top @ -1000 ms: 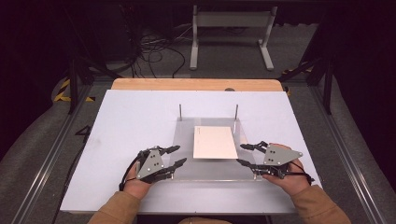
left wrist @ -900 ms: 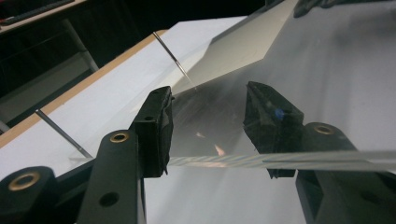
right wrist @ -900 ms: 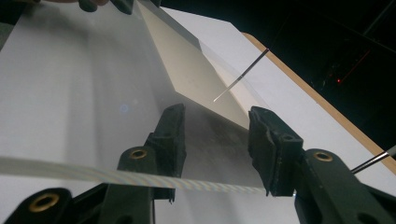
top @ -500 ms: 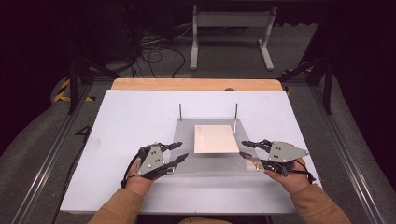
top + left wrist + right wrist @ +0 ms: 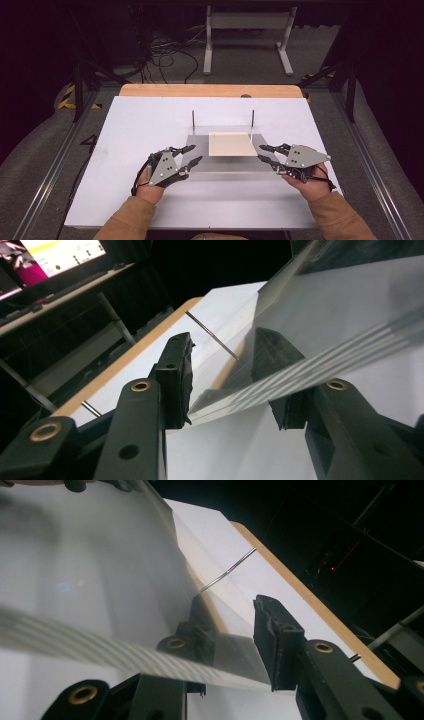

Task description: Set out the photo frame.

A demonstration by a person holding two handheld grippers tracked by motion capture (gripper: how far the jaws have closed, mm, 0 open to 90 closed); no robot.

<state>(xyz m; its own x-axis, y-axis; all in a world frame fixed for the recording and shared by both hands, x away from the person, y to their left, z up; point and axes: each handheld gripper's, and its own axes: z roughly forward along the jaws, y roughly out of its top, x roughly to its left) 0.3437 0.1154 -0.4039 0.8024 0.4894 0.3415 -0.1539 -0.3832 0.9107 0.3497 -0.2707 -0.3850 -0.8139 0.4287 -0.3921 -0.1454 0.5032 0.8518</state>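
Both grippers [image 5: 187, 155] [image 5: 266, 153] closing, half-open, around the clear sheet's [image 5: 220, 165] edges.

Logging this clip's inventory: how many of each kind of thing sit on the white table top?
Clear plastic sheet: 1
Beige rectangular card: 1
Thin upright metal pins: 2
Black two-jaw claws, left and right: 2
Total: 6

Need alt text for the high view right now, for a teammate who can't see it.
A clear plastic sheet lies on a white table, with the left gripper and right gripper at its two side edges. Under it lies a beige card, near two thin upright pins.
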